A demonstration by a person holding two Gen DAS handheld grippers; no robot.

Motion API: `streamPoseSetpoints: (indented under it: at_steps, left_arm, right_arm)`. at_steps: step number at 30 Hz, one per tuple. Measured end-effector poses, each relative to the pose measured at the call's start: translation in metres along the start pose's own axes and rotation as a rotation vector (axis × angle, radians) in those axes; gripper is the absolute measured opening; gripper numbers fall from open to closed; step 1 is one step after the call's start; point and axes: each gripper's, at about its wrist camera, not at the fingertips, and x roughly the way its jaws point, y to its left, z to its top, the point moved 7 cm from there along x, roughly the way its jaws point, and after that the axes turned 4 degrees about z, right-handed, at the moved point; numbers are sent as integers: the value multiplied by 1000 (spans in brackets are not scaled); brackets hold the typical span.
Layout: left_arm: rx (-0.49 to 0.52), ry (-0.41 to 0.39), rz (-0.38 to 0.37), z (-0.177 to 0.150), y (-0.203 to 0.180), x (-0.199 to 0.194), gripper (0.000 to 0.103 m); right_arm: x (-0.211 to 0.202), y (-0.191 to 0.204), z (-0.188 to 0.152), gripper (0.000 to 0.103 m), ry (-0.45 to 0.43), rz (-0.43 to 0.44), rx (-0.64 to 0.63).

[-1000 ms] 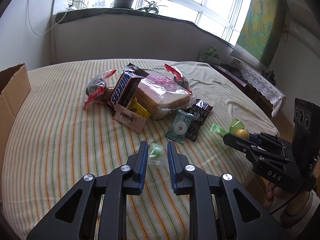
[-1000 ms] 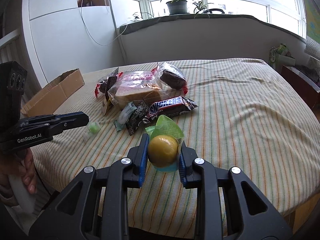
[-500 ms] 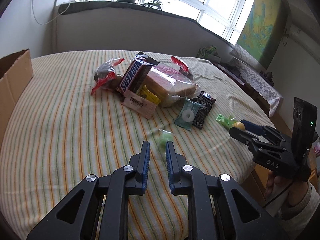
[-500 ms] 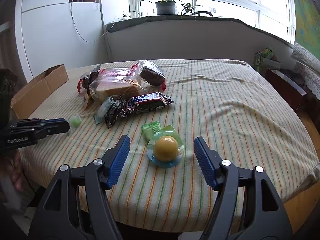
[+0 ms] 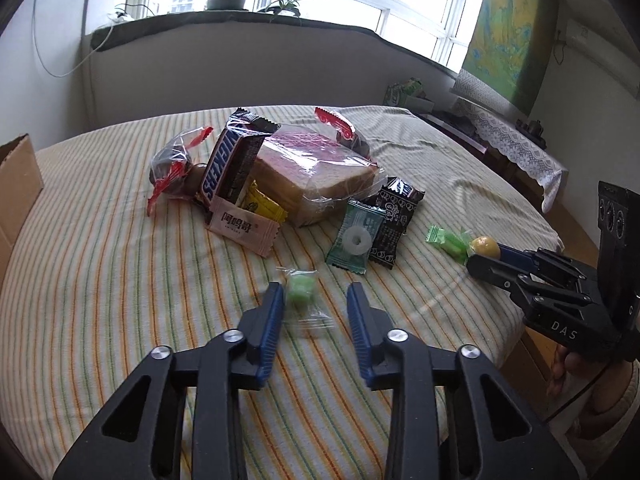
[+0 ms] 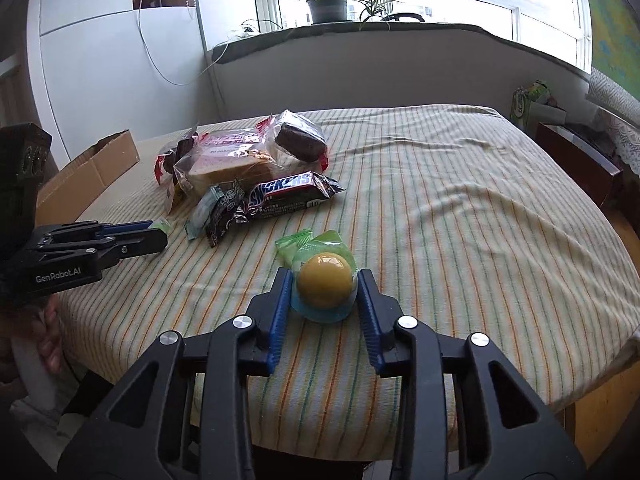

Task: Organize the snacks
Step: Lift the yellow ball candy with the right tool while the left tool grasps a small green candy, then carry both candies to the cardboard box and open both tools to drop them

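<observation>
A small green candy in clear wrap (image 5: 302, 294) lies on the striped tablecloth between the fingers of my left gripper (image 5: 314, 300), which is open around it. My right gripper (image 6: 324, 286) has its jaws close on both sides of a yellow jelly cup (image 6: 324, 286) that rests on the cloth beside a green wrapper (image 6: 296, 242). The cup also shows in the left wrist view (image 5: 485, 246) at the right gripper's tip. A pile of snacks sits mid-table: bagged bread (image 5: 316, 176), a Snickers bar (image 5: 228, 164), a mint packet (image 5: 356, 238).
A cardboard box (image 6: 88, 174) stands at the table's left edge. A second Snickers bar (image 6: 286, 196) and a brown cake in wrap (image 6: 300, 140) lie by the pile. The table's near edge is just under both grippers. Window sill with plants behind.
My left gripper has opened and now has the green candy between its fingers. My right gripper, wide open half a second ago, has closed in around the yellow jelly cup.
</observation>
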Motion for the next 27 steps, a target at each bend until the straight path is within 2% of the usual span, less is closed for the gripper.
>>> streamPoseSetpoints:
  at_steps: [2,8,15,22,27]
  left_arm:
    - [6,3,1,1,1,2,21]
    - [5,-17,-3,2,2,-1,18]
    - [-9,-95,-8,18,4,-24,18]
    - [-21,-199,9,46,21,-72,18]
    - [-54,-269,37,53,46,-106,18]
  right_arm:
    - [-4,-2,1,34,-15,1,13]
    - [-14,-15,8,34,-65,29,85]
    - [-14,-21,20,34,-80,47,144]
    - [-35,23,70,34,-156,68,47]
    - [-37,67,88,34,-153,82,-33]
